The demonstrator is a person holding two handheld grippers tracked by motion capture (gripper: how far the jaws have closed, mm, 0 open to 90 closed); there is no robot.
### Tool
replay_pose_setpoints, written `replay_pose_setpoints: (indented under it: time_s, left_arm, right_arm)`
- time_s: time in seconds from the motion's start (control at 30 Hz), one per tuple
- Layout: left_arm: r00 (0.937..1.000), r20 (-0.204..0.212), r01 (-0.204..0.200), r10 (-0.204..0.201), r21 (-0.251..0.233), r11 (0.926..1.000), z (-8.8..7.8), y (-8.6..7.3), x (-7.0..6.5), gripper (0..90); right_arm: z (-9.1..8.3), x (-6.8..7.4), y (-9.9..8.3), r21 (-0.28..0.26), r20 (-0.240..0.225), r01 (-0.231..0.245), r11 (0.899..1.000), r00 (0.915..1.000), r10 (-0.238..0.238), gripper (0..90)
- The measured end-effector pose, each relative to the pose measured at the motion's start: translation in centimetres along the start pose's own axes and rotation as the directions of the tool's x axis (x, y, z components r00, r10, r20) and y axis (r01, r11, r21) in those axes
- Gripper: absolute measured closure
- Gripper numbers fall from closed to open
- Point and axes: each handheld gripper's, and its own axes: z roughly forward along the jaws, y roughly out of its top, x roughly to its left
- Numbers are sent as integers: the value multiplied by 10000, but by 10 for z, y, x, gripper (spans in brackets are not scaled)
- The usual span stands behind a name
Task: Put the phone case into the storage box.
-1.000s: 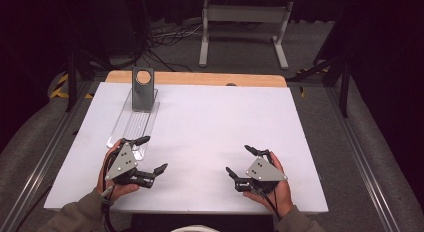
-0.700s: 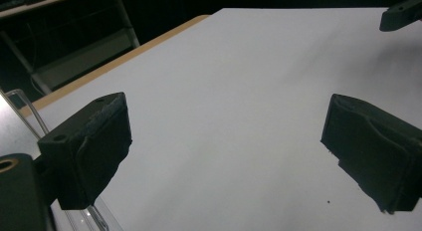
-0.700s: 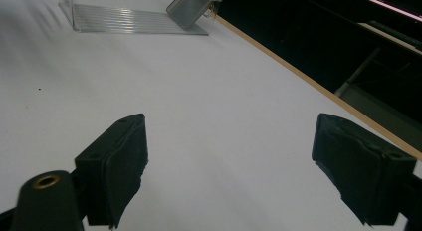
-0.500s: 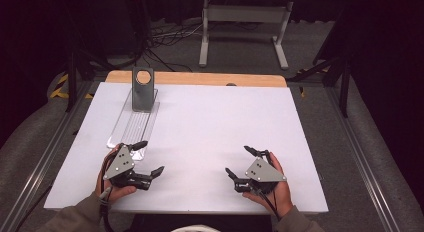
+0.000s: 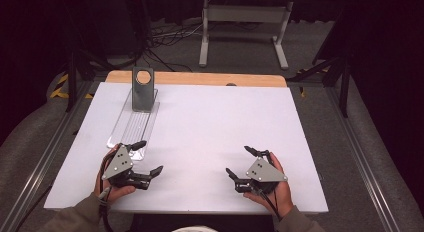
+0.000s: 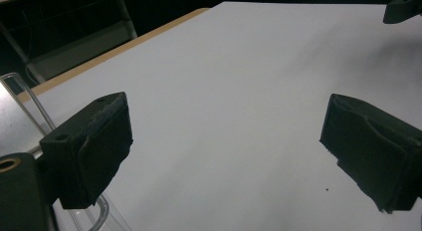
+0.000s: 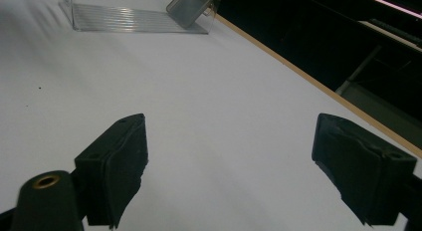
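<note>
the left gripper (image 5: 145, 158) rests at the table's (image 5: 210, 132) seven o'clock corner, jaws spread wide and holding nothing. its upper jaw sits just beside the near end of the clear ribbed acrylic tray (image 5: 134, 124). that tray lies at about twelve o'clock from the gripper, its long axis running away toward the far edge, where a grey upright plate with a round hole (image 5: 143, 88) stands. the right gripper (image 5: 241, 162), at five o'clock, is equally wide open and empty, well apart from the tray. the left hand (image 5: 113, 191) is clearly nearer.

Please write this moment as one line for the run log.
left gripper: open, beside clear tray | right gripper: open, holding nothing | table: white
</note>
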Motion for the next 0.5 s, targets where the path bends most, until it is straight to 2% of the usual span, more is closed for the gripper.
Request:
replay_pose_setpoints:
  time_s: [0.3,0.5]
  left_arm:
    - [9999,154,-13,13,-6,10000,-1,0,-1,67]
    - [9999,122,-33,34,-78,10000,-3,-1,1,67]
  right_arm:
    - [1,4,1,49,-52,249,9997,9997,-248,155]
    - [1,5,3,53,57,243,9997,9997,-244,155]
